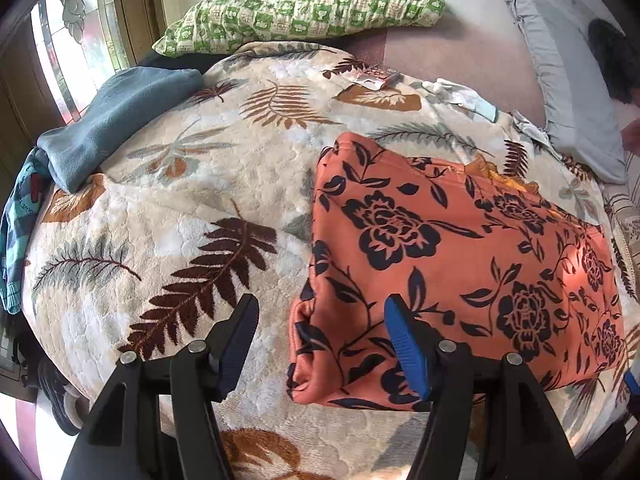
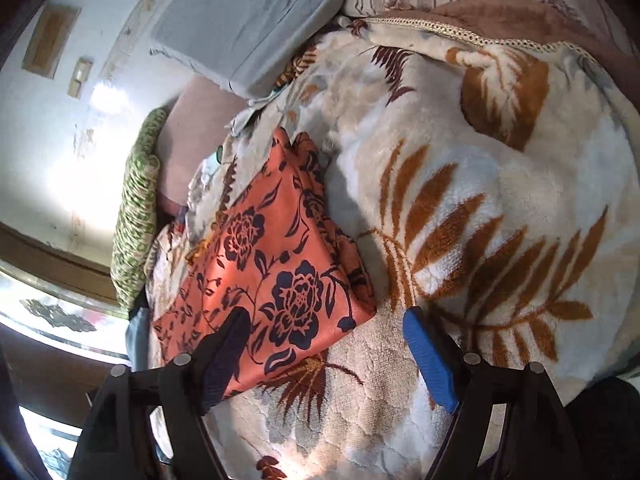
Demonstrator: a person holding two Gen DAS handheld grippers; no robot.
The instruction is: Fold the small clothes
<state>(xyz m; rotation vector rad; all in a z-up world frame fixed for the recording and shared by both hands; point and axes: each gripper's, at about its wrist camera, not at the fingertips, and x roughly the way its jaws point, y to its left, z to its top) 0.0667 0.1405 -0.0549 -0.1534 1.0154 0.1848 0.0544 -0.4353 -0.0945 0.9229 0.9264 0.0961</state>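
An orange garment with a dark flower print (image 1: 440,248) lies folded flat on a cream leaf-patterned blanket (image 1: 180,208). My left gripper (image 1: 322,304) hovers open above the garment's near left corner, its blue pad over the cloth and its black pad over the blanket, pressing on nothing. In the right wrist view the same orange garment (image 2: 272,264) lies ahead to the left. My right gripper (image 2: 326,314) is open at the garment's near corner, and nothing is held between its fingers.
A green checked pillow (image 1: 304,8) and a grey pillow (image 1: 568,100) lie at the far side of the bed. A folded blue-grey garment (image 1: 116,120) and a striped teal cloth (image 1: 16,232) sit at the left edge. Small pale cloths (image 1: 460,94) lie beyond the orange garment.
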